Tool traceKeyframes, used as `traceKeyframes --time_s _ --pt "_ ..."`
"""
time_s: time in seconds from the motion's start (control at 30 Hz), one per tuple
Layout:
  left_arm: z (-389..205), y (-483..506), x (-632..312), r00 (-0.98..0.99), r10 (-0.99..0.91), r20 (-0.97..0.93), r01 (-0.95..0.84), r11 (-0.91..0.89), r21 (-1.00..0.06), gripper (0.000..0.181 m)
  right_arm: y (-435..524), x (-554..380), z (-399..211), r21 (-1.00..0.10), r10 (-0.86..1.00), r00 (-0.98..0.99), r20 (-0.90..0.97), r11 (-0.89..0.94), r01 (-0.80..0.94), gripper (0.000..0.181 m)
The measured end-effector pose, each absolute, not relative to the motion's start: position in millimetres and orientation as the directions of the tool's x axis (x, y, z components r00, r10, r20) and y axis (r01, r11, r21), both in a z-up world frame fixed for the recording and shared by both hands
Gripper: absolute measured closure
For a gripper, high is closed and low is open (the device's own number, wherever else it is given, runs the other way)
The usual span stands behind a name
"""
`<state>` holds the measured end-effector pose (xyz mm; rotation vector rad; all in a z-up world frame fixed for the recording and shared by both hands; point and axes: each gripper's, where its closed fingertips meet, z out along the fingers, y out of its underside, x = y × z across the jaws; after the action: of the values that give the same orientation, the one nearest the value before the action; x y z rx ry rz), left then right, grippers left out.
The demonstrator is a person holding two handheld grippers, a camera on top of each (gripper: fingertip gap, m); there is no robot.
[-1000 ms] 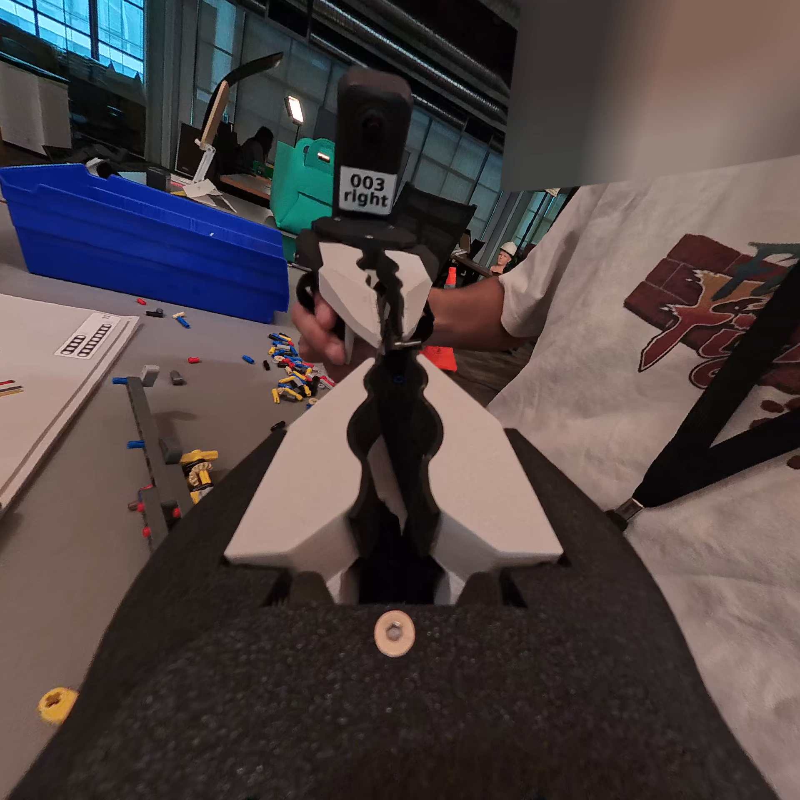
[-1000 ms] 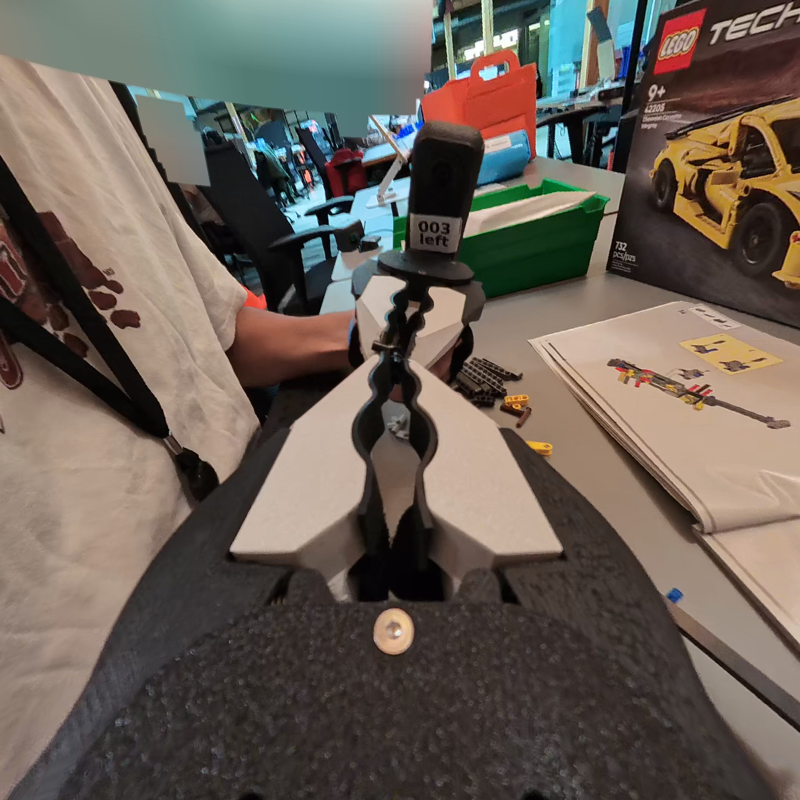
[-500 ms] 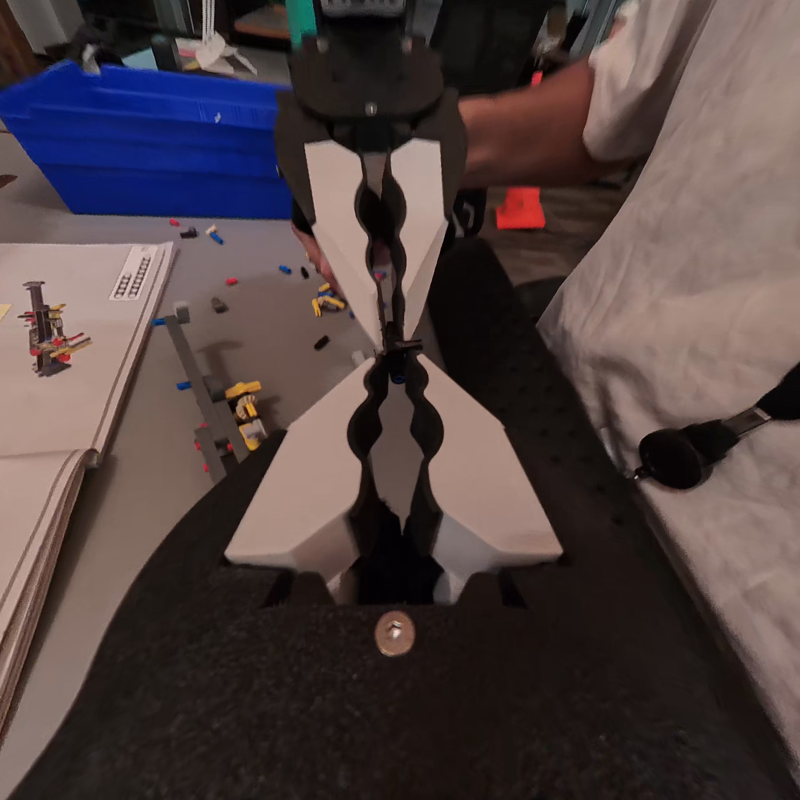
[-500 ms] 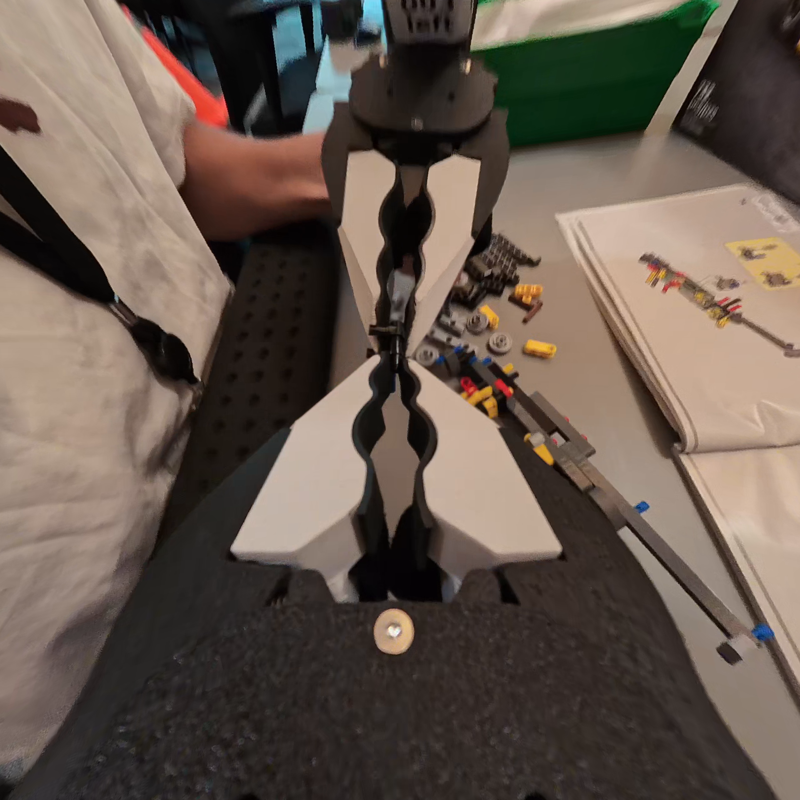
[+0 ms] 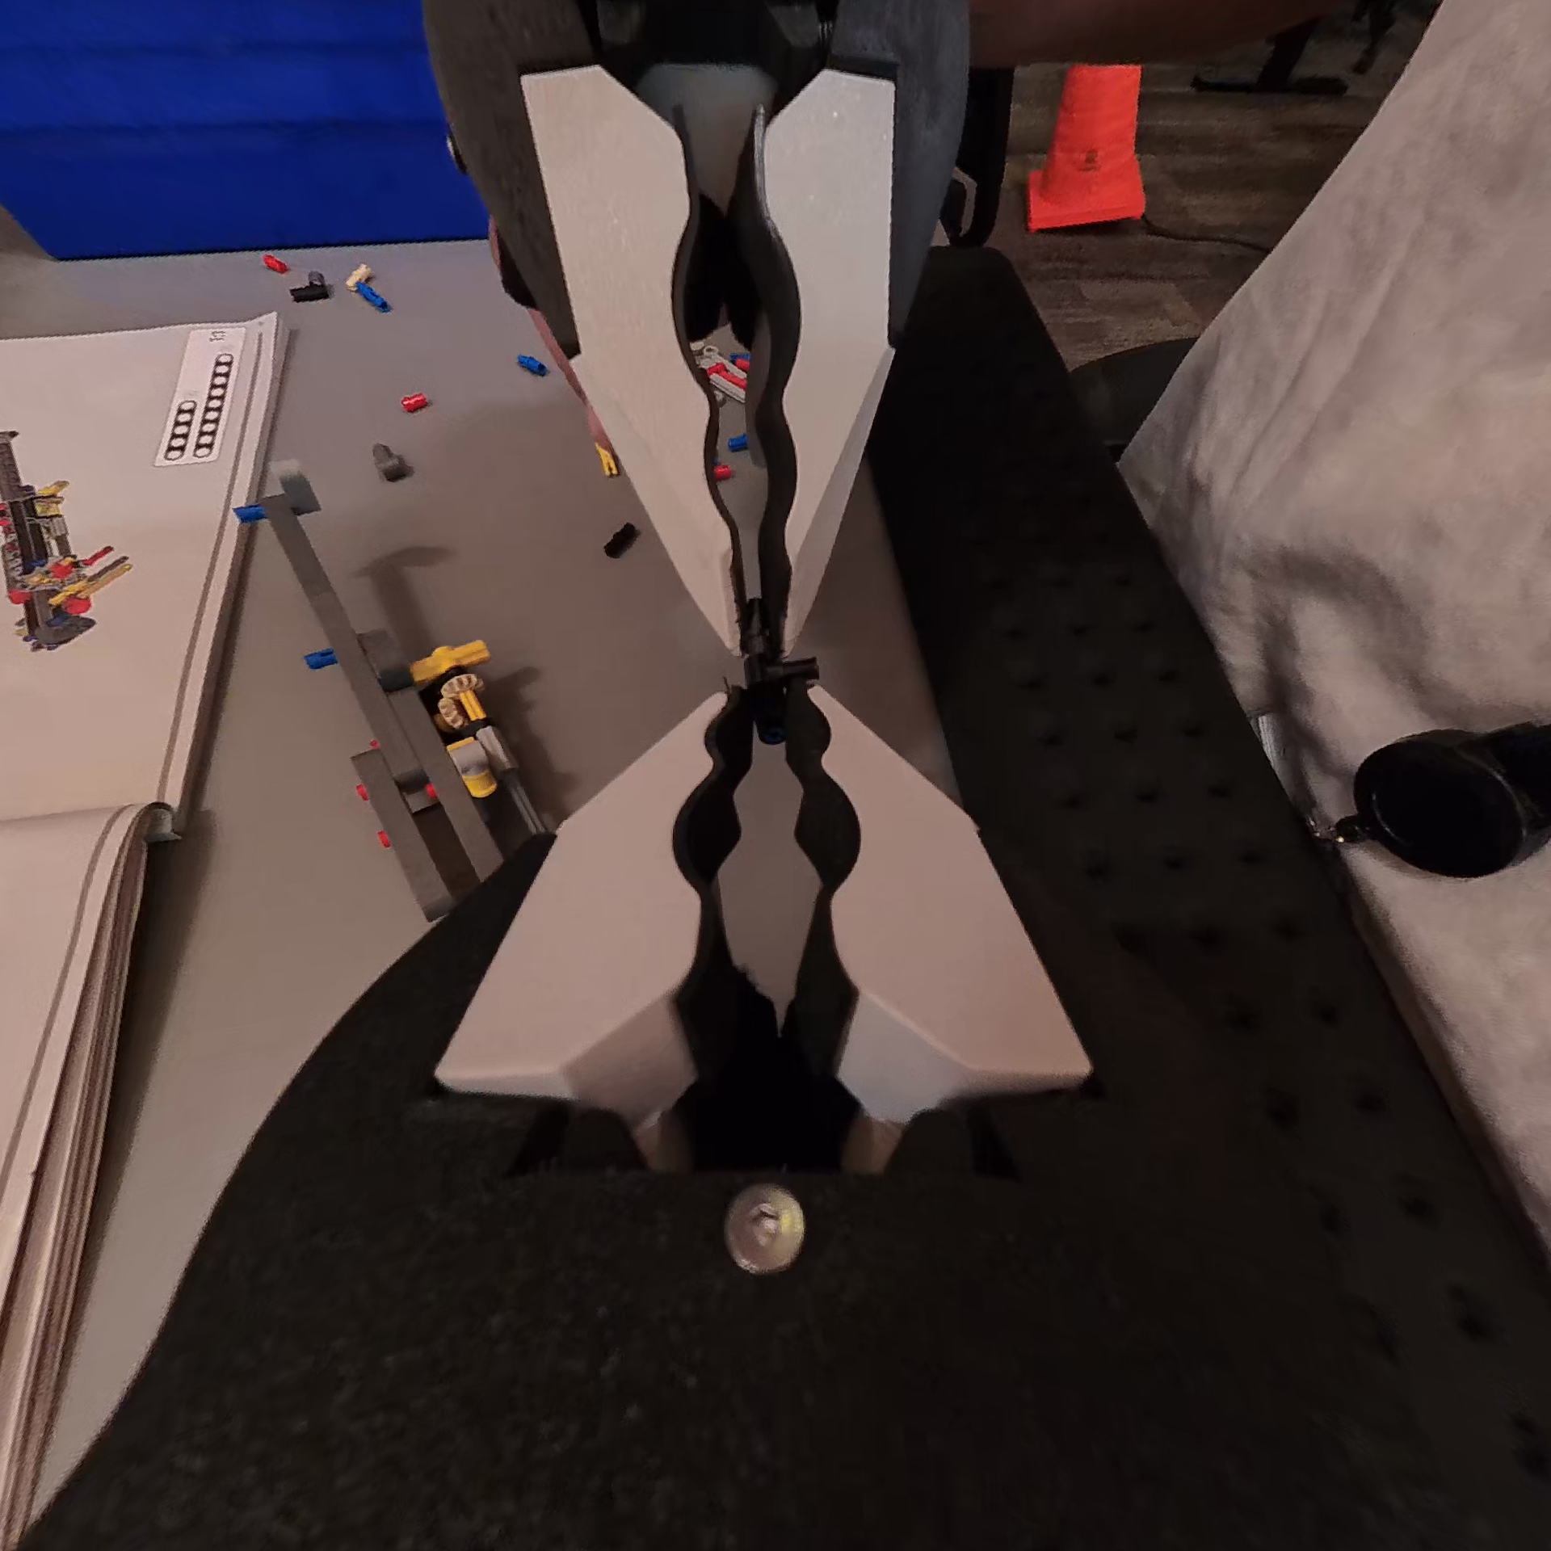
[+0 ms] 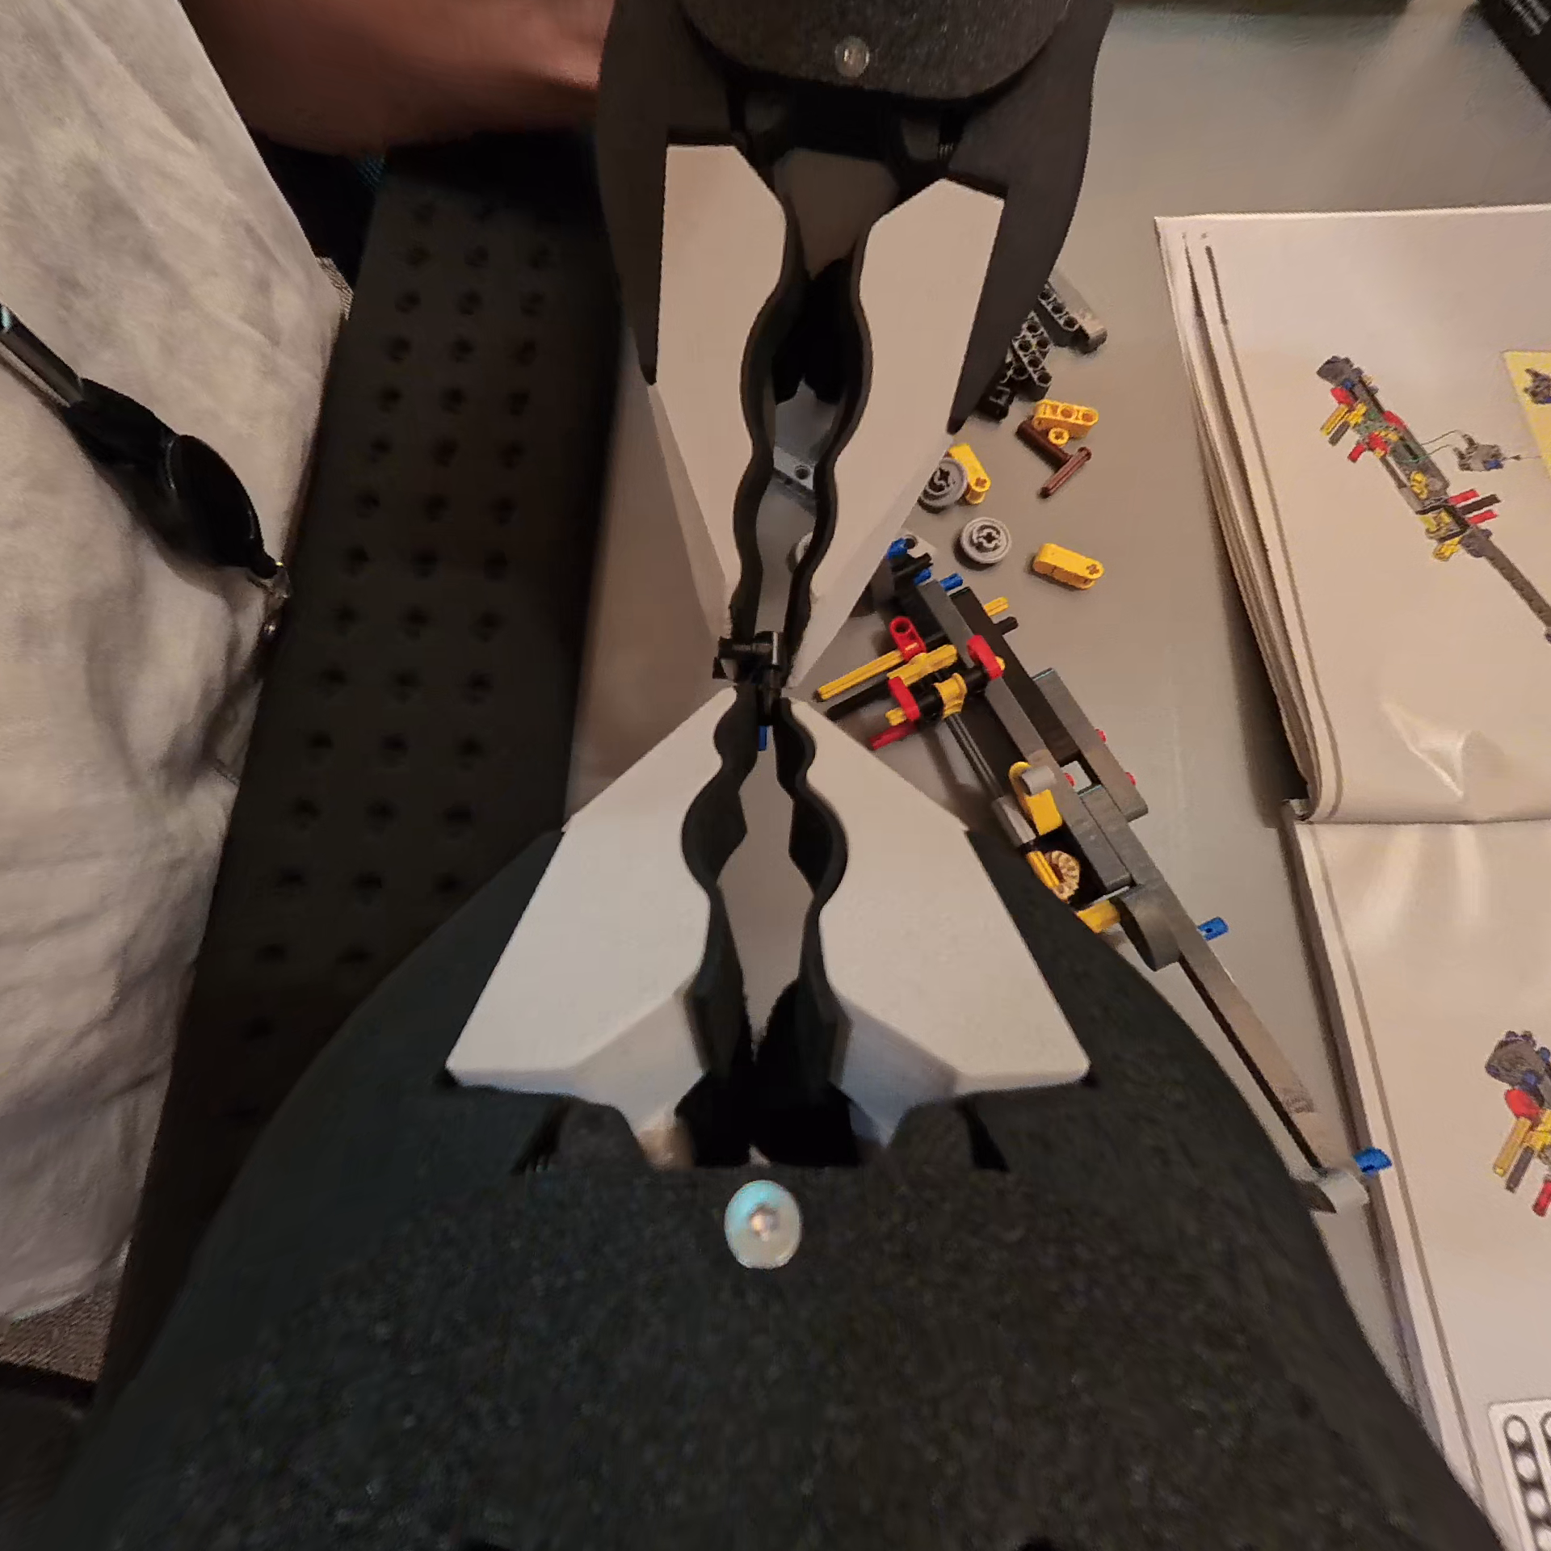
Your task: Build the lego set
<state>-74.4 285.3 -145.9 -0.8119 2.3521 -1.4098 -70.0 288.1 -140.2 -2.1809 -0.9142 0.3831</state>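
While tips meet, left gripper (image 5: 768,713) fingers pinch blue pin (image 5: 769,728); right gripper (image 6: 759,713) fingers clamp black connector (image 6: 749,656).

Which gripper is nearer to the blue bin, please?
Right. The right gripper lies between the blue bin and the left gripper, which faces the bin from farther back.

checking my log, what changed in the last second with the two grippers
Both grippers tipped from level down toward the table, tips kept together. The left gripper stays shut on a small blue pin, the right gripper on a small black connector. The long grey assembly and instruction booklet did not move.
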Motion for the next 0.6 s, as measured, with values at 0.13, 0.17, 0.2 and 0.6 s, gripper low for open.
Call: traceKeyframes --time_s 0.13,0.17,0.2,0.6 --pt "-145 285 -75 -0.806 -0.589 0.065 -0.326 0.35 -0.878 0.174 289 -70 -139 -0.719 0.721 0.689 0.067 -0.444 0.534 0.178" --pt "-145 285 -75 -0.807 -0.587 0.071 -0.329 0.346 -0.879 0.174 289 -70 -139 -0.712 0.723 0.687 0.075 -0.443 0.544 0.178" --pt "-146 284 -75 -0.808 -0.584 0.072 -0.329 0.348 -0.878 0.175 288 -70 -139 -0.706 0.727 0.682 0.084 -0.44 0.556 0.178" --pt "-142 277 -71 -0.807 -0.588 -0.06 -0.233 0.41 -0.882 0.175 279 -72 -137 -0.812 0.721 0.651 -0.237 -0.515 0.274 0.178"
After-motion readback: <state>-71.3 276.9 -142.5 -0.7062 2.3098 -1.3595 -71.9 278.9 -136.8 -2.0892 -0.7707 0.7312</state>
